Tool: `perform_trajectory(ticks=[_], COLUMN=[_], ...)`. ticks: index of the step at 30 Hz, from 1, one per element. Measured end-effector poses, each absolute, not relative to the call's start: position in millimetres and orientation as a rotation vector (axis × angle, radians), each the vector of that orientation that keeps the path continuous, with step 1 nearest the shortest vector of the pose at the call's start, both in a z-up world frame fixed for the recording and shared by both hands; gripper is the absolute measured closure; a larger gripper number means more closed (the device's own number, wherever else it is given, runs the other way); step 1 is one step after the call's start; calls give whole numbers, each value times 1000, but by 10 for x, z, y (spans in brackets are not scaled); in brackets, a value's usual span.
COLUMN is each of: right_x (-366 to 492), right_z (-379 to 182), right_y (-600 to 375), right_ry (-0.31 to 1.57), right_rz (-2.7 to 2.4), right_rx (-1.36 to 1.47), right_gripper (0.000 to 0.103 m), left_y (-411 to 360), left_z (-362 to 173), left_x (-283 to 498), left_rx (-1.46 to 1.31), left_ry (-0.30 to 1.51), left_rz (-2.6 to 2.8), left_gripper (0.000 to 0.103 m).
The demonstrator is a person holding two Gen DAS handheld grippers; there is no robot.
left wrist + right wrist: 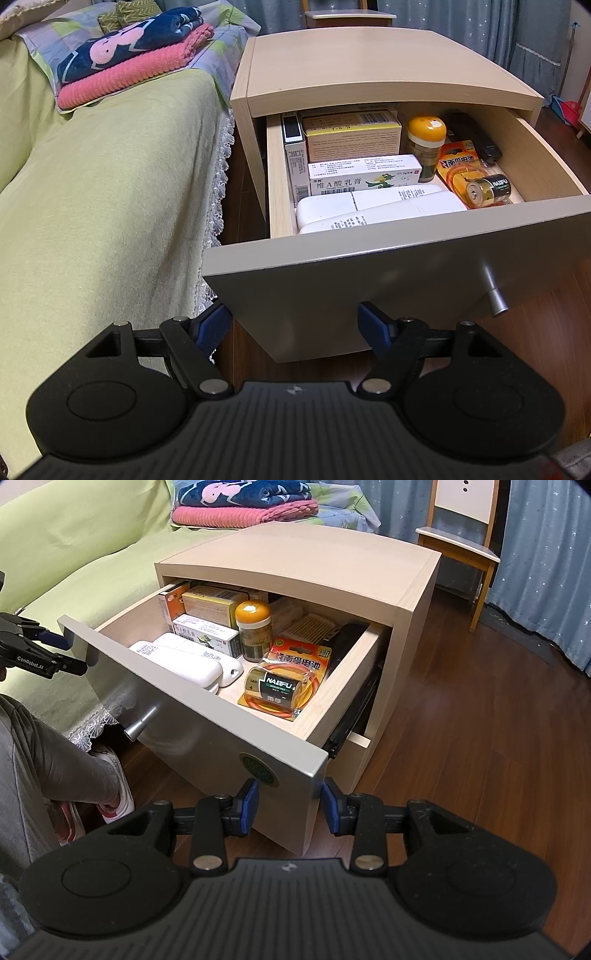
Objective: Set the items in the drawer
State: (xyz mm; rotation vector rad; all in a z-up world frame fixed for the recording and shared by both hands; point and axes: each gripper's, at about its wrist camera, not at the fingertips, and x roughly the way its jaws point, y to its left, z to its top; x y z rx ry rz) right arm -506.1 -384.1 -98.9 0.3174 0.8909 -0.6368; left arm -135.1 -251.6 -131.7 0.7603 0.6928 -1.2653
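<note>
Left hand-held gripper [295,325]: jaws spread wide, nothing between them, blue pads [373,321] just below the lower edge of the drawer front [369,280]. Right hand-held gripper [290,805]: jaws parted, empty, straddling the bottom right corner of the drawer front w/o visibly clamping it; contact cannot be told.

Drawer [343,686]: pulled well out of the nightstand [314,554], metal knob [493,299] on its grey front. Contents, L to R in the left wrist view:
- tall narrow box [293,155] on edge against the left wall;
- yellow box [354,134] at rear;
- white ointment carton [365,173] in front of it;
- two white plastic cases [380,208] side by side, nearest the front;
- jar w/ orange lid [426,144], upright, centre;
- battery blister pack [284,679] lying flat, one large cell in it, towards the right;
- dark object [476,140] at rear right, identity unclear.

Bed [92,184] w/ green cover adjoins the nightstand; folded pink & navy blankets [140,55] on it. Person's grey-clad leg [44,753] beside the drawer front, right wrist view. Wood floor [480,720].
</note>
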Motion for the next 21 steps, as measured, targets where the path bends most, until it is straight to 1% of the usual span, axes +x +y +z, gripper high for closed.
perform_trajectory(ticks=[21], right_x=[-5039], right_z=[-1004], right_y=[-3807], right_ry=[879], right_rz=[-656], right_rx=[312], right_gripper=[70], left_y=[-2505], left_z=[-1328], left_x=[-1334], left_rx=[748], left_ry=[695], left_rz=[-1266], left_gripper=[27])
